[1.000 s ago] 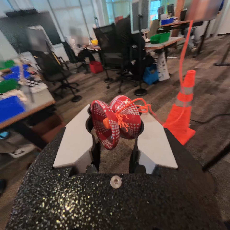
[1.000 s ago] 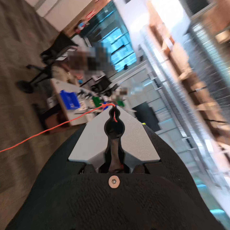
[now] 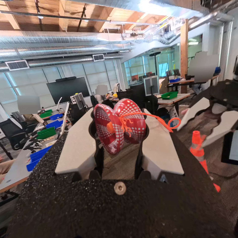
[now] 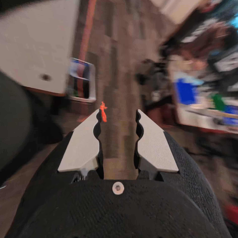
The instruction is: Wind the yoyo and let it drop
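A red yoyo with white dots point(image 3: 119, 126) sits between the white fingers of my left gripper point(image 3: 118, 109), which is shut on it. Its orange string point(image 3: 152, 115) is wound around the axle with frayed ends, and runs right into a slack loop point(image 3: 173, 123). The loop lies at the upper fingertip of my right gripper point(image 3: 190, 136), whose jaws stand apart. In the blurred right wrist view my right gripper point(image 4: 118, 110) is open, and a frayed orange string end point(image 4: 103, 113) clings to its left fingertip point(image 4: 95, 115).
An orange traffic cone point(image 3: 198, 153) stands on the carpet just right of my left gripper. A desk with blue and green bins point(image 3: 42, 154) runs along the left. A dark screen point(image 3: 230, 148) is at the right edge. More desks, chairs and a seated person are farther back.
My right gripper has opened and let go of the taut string, and has come close beside the left gripper. The string now hangs slack in a loop. My left gripper has tilted upward with the yoyo.
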The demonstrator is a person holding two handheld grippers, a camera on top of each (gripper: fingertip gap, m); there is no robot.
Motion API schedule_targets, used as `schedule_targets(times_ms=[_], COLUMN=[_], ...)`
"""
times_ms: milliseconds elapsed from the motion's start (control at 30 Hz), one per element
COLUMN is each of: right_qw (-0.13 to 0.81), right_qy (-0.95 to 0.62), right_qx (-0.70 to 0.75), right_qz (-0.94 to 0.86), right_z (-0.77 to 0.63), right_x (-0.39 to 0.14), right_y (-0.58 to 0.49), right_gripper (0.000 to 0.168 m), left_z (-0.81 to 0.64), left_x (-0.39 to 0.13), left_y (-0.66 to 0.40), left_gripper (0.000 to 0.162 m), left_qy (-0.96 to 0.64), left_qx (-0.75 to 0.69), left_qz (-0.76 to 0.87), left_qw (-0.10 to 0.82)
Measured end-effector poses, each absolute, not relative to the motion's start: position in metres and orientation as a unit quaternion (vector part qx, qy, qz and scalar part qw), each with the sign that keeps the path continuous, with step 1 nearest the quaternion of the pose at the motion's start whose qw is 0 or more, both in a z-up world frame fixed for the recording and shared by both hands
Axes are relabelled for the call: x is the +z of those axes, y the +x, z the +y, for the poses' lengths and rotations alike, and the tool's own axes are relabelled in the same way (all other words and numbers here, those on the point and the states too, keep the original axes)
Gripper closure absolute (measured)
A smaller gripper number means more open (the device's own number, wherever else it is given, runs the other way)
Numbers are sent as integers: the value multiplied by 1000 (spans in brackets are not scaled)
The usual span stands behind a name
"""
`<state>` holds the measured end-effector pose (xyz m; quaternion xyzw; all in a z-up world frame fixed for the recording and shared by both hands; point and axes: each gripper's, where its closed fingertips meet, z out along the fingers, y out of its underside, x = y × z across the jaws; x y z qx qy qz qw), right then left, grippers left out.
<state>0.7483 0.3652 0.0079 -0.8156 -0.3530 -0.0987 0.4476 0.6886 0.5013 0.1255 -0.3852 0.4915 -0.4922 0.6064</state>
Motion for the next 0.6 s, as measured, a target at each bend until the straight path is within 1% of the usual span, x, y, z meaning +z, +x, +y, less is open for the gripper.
schedule_targets(times_ms=[33, 100, 133, 167, 200, 233, 267, 300, 367, 400, 433, 467, 500, 567, 600], right_qw=[417, 303, 276, 299, 311, 279, 227, 227, 299, 319, 344, 391, 453, 584, 623], right_qy=[-840, -899, -901, -887, -895, -921, -939, -932, -884, -884, -884, -865, -825, -721, -686], right_qx=[-52, -103, -42, 13, -8, -60, -52, -5, 103, 79, 3, -75, -110, -114, -109], right_qz=[-343, -300, -332, -352, -318, -265, -252, -283, -344, -333, -315, -305, -319, -355, -359], right_z=[365, 360, 347, 346, 356, 359, 345, 337, 335, 344, 360, 377, 389, 397, 396], right_x=[-3, -32, -42, -37, -35, -42, -54, -55, -36, -32, -28, -15, 6, 56, 73], right_y=[748, 788, 768, 749, 764, 797, 805, 786, 739, 744, 765, 778, 769, 726, 712], right_gripper=[119, 121, 122, 124, 125, 122, 122, 122, 121, 122, 122, 123, 124, 139, 145], left_z=[501, 504, 506, 507, 509, 508, 506, 501, 487, 479, 470, 459, 447, 426, 418], left_x=[124, 121, 120, 120, 119, 118, 117, 116, 113, 114, 114, 114, 113, 104, 98], left_y=[691, 693, 694, 693, 694, 695, 697, 699, 703, 704, 705, 706, 709, 716, 720], left_gripper=[93, 93, 93, 93, 93, 94, 93, 94, 93, 93, 93, 93, 93, 93, 93], left_qy=[-387, -397, -400, -403, -407, -408, -406, -401, -383, -373, -363, -352, -341, -327, -325], left_qx=[-480, -463, -459, -461, -462, -467, -477, -490, -530, -555, -581, -606, -627, -642, -637], left_qz=[500, 511, 513, 511, 510, 511, 514, 520, 534, 538, 541, 545, 552, 576, 589], left_qw=[608, 606, 605, 603, 601, 596, 586, 573, 536, 512, 488, 461, 432, 387, 375])
